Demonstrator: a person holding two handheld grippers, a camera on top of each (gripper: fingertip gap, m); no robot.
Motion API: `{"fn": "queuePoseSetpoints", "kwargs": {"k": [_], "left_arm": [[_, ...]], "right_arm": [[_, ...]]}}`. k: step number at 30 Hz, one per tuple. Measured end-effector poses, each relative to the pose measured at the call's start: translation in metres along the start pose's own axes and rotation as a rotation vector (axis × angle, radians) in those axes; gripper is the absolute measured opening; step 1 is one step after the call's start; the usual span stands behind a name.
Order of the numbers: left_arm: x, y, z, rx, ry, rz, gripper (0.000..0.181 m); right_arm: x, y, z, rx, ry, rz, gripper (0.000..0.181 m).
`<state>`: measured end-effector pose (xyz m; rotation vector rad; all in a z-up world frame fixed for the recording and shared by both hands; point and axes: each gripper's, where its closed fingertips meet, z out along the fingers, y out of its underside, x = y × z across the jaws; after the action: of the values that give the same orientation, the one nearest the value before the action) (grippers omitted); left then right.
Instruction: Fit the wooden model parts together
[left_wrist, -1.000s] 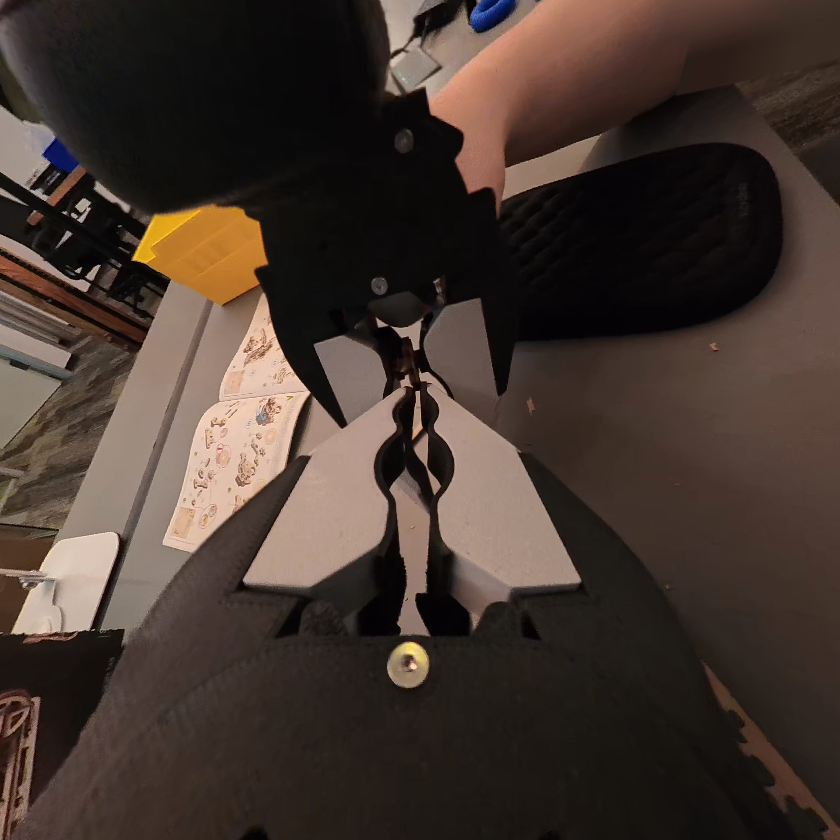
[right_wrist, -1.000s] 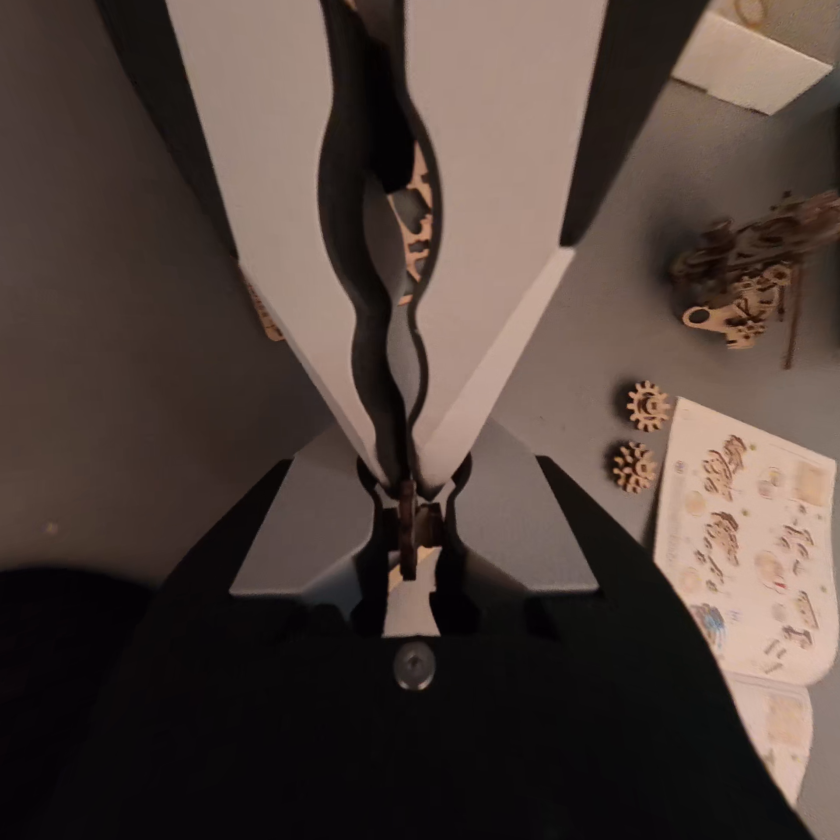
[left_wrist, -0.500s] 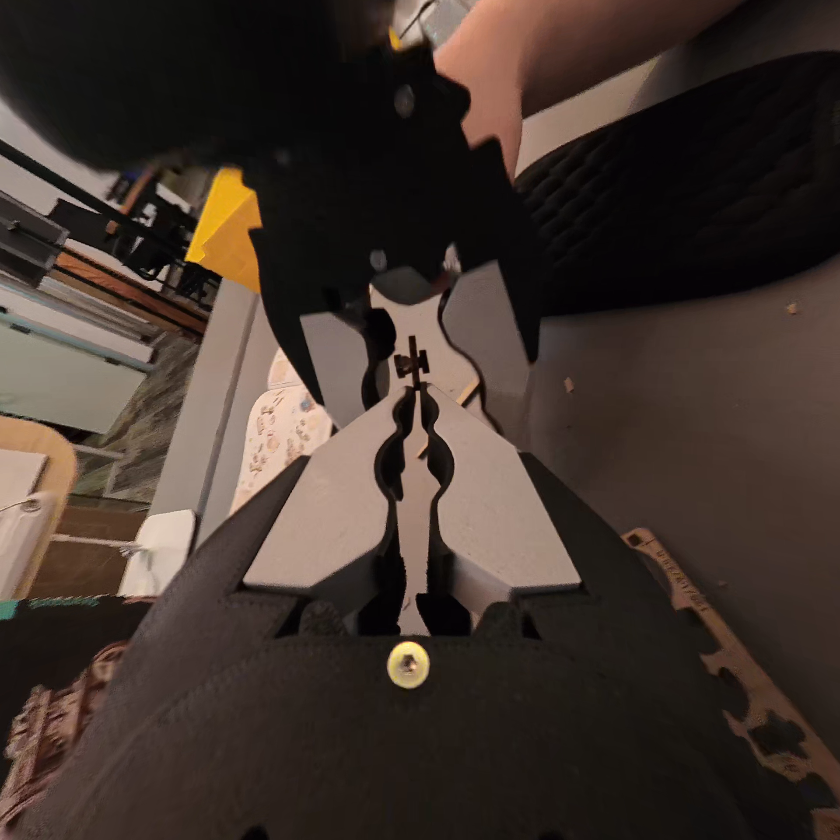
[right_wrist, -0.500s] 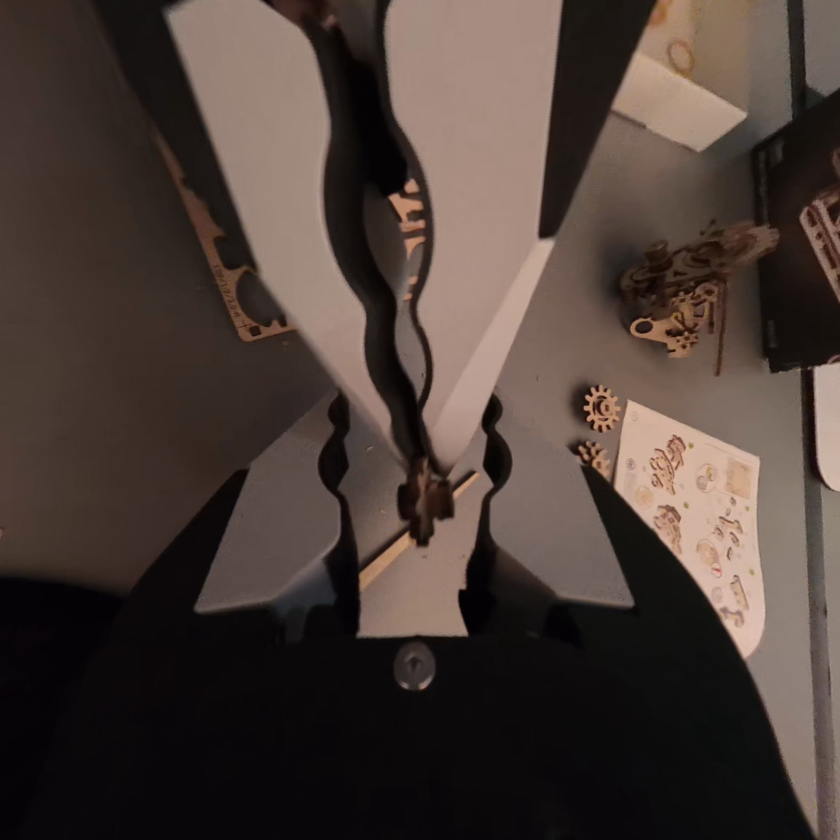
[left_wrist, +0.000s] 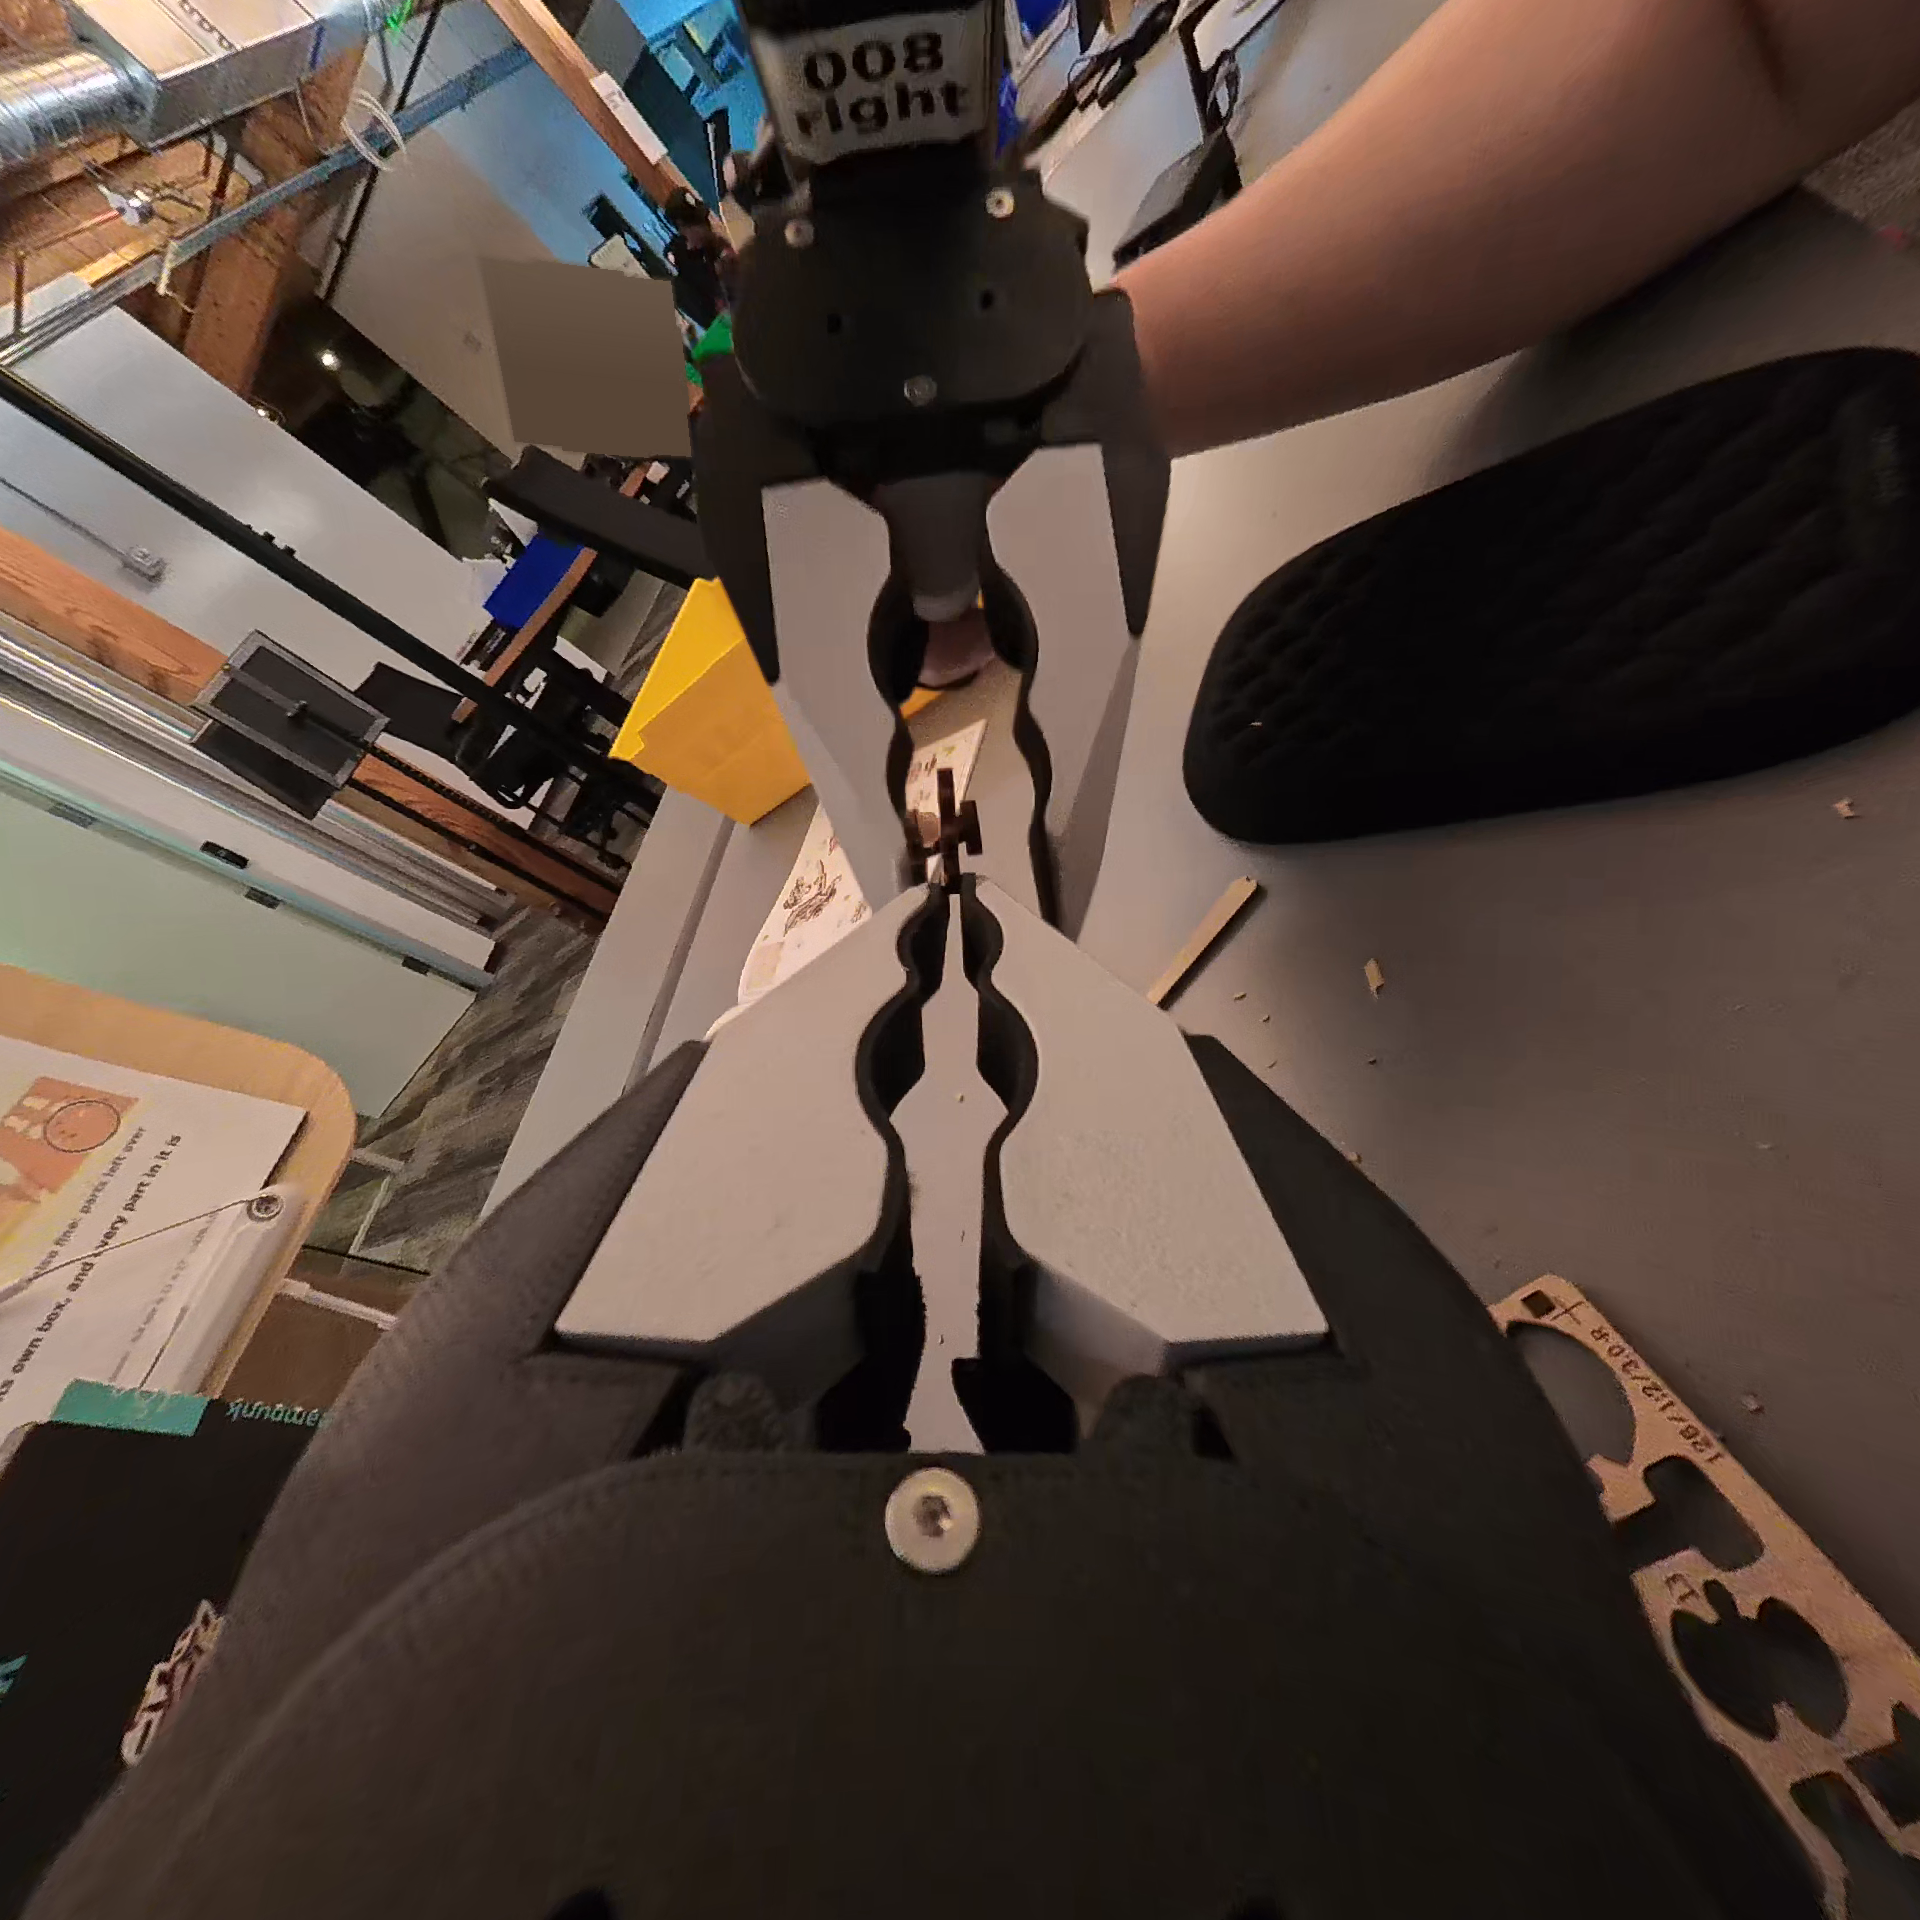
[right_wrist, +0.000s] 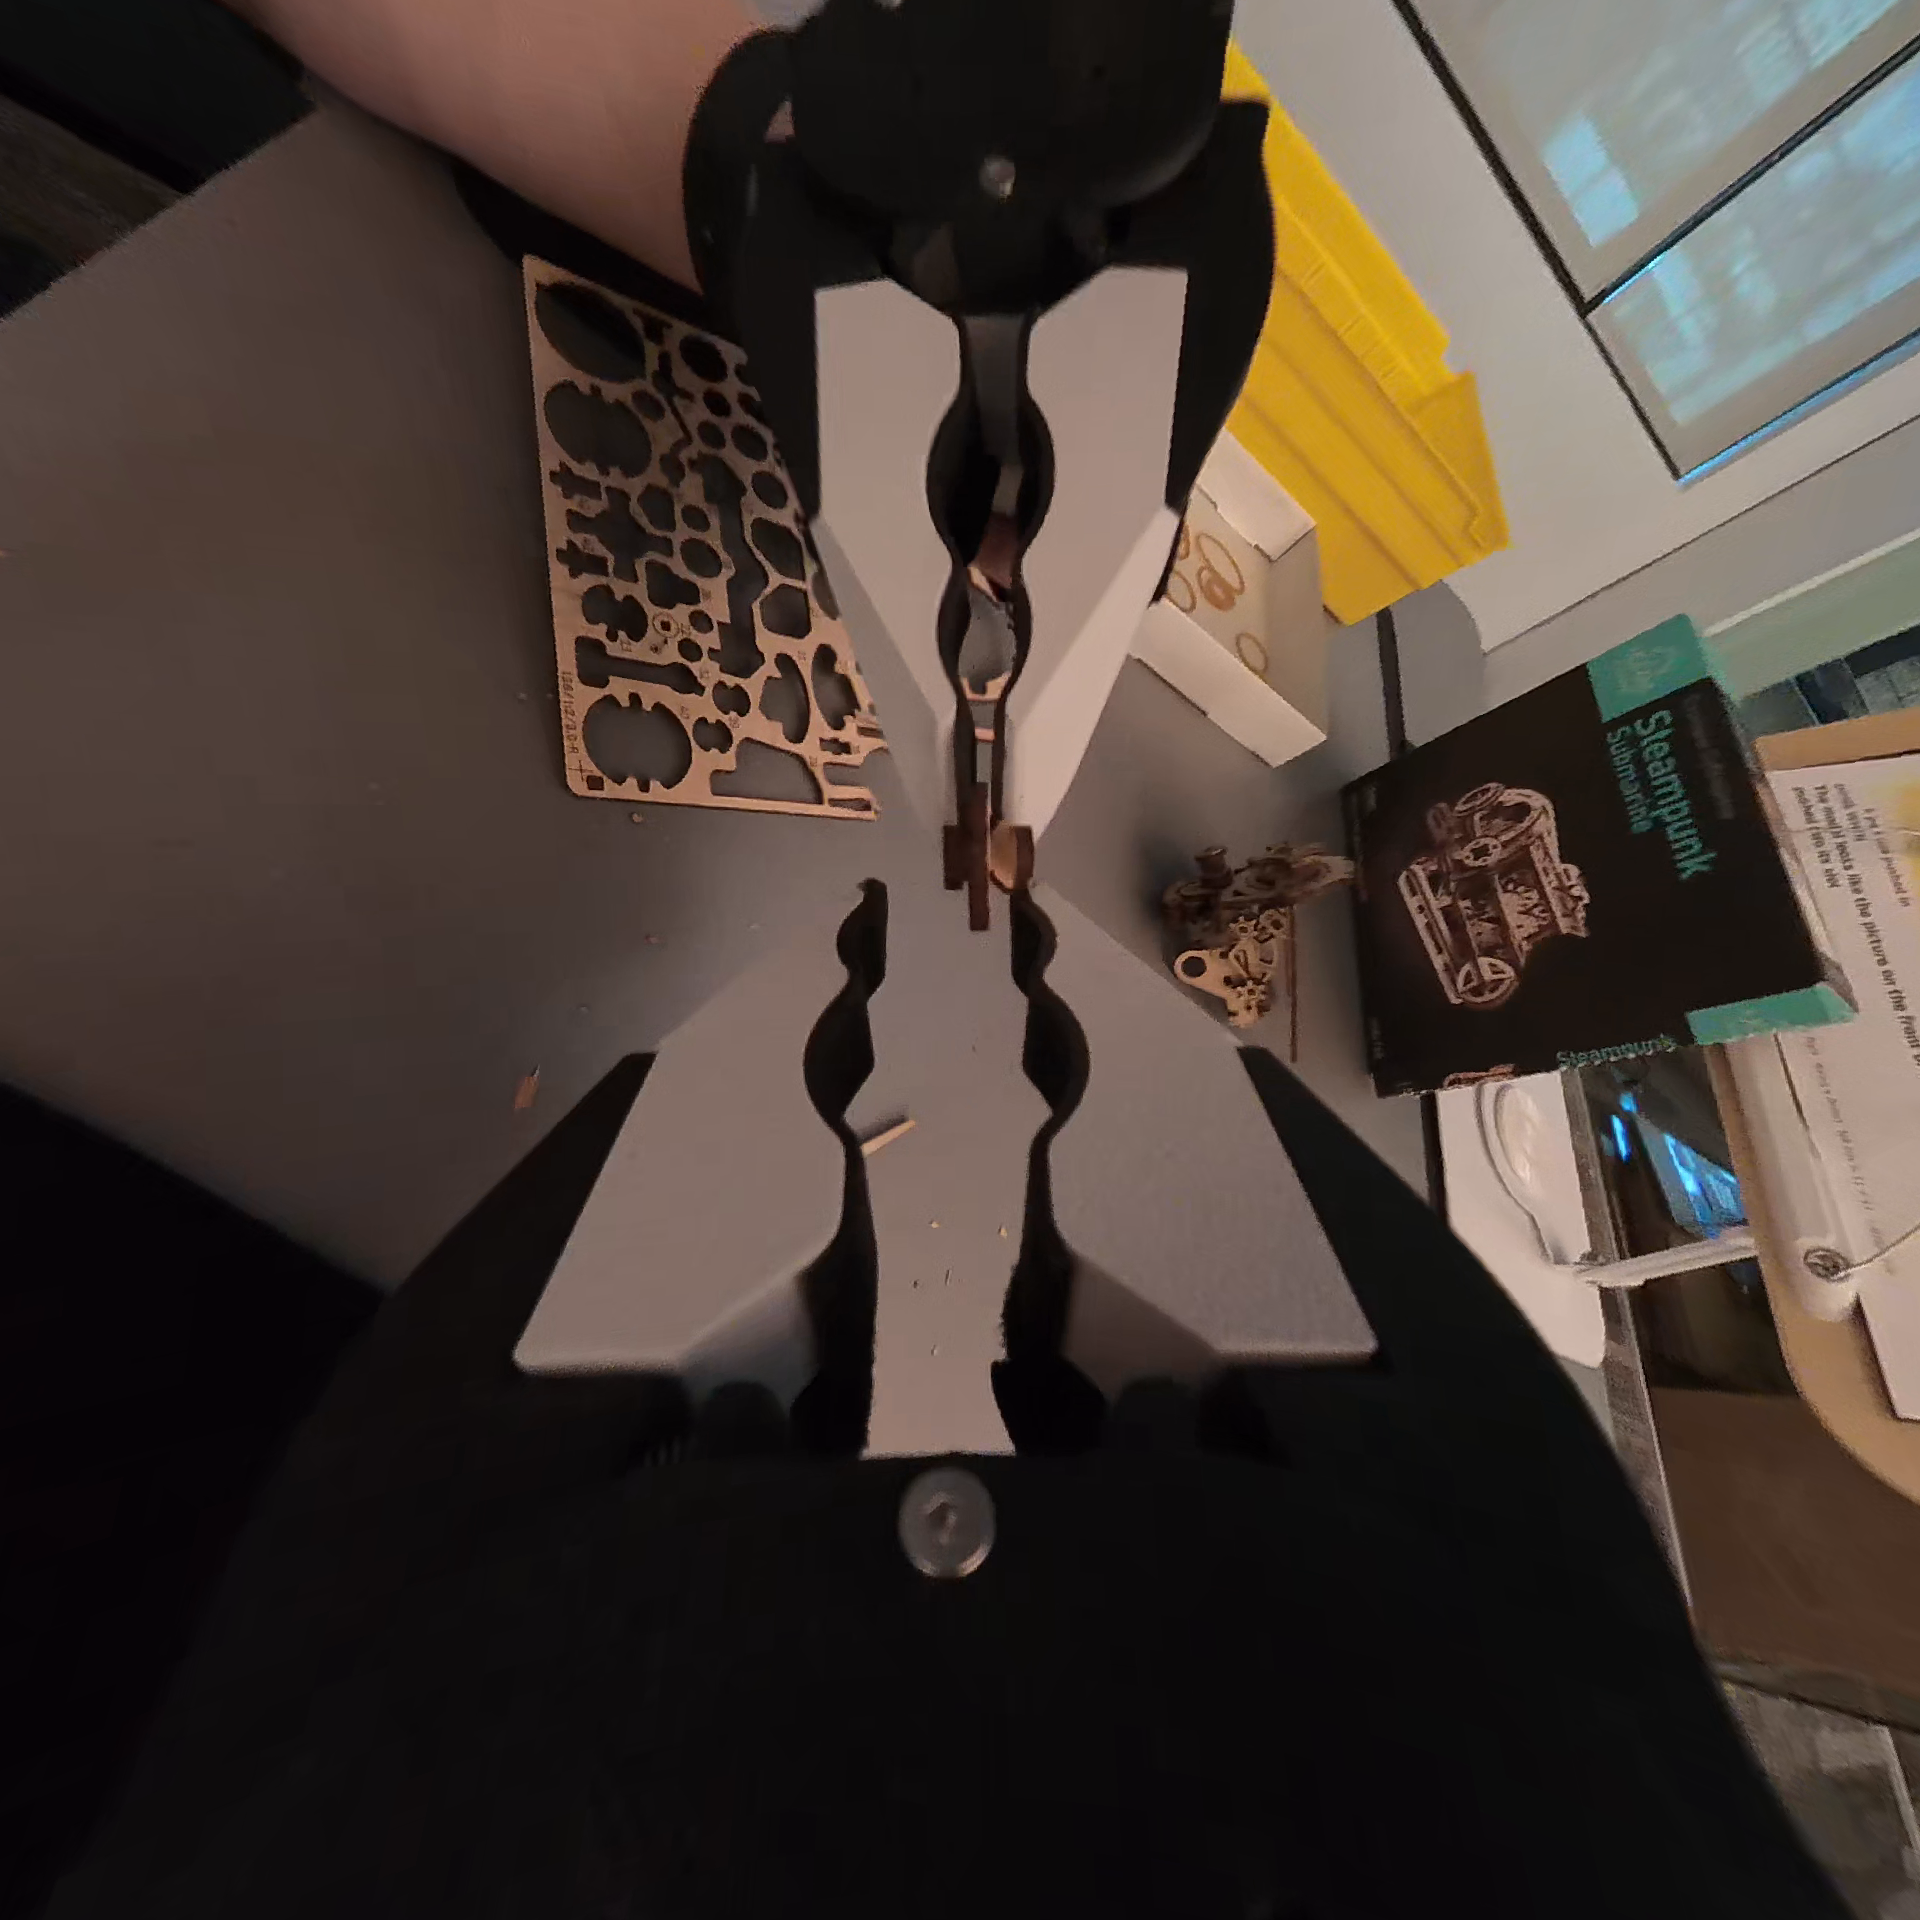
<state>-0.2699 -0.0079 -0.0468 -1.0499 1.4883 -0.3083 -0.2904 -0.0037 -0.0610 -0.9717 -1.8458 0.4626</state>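
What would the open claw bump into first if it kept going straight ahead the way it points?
Most likely the small wooden part pinched by the left claw, which sits just ahead of the right claw, between its open tips. Right behind it come the left claw's own fingers, though depth is hard to judge.

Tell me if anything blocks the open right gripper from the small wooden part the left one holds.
Nothing visible does. The wooden part sticks out of the shut left gripper, just ahead of the open right gripper, with only air between.

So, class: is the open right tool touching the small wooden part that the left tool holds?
Apart. The right wrist view shows the right tool spread wide, bare table showing between each finger and the wooden part pinched by the left tool.
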Motion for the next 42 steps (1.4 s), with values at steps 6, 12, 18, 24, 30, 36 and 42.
{"fn": "queuePoseSetpoints", "kwargs": {"k": [6,12,18,24,30,36,42], "left_arm": [[0.001,0.003,-0.001,-0.008,0.015,0.018,0.0],[0.004,0.003,-0.002,0.005,0.032,0.016,0.001],[0.002,-0.003,-0.006,0.04,0.009,0.024,0.003],[0.002,-0.005,-0.007,0.032,0.006,0.037,0.006],[0.0,-0.001,-0.006,0.011,-0.016,0.074,0.0],[0.005,-0.004,-0.008,0.037,0.03,0.06,0.001],[0.009,-0.007,-0.01,0.051,0.057,0.065,0.001]], "right_arm": [[0.005,-0.007,-0.009,0.016,0.015,-0.002,0.024],[0.002,-0.012,-0.011,0.033,0.001,0.009,0.013],[0.004,-0.018,-0.014,0.031,0.009,0.027,0.012],[0.005,-0.018,-0.014,0.01,0.031,-0.009,0.012],[0.006,-0.016,-0.012,-0.041,0.055,-0.04,0.012],[-0.004,-0.016,-0.015,-0.046,-0.019,-0.034,0.02],[-0.007,-0.019,-0.022,-0.003,-0.076,0.02,0.015]]}}
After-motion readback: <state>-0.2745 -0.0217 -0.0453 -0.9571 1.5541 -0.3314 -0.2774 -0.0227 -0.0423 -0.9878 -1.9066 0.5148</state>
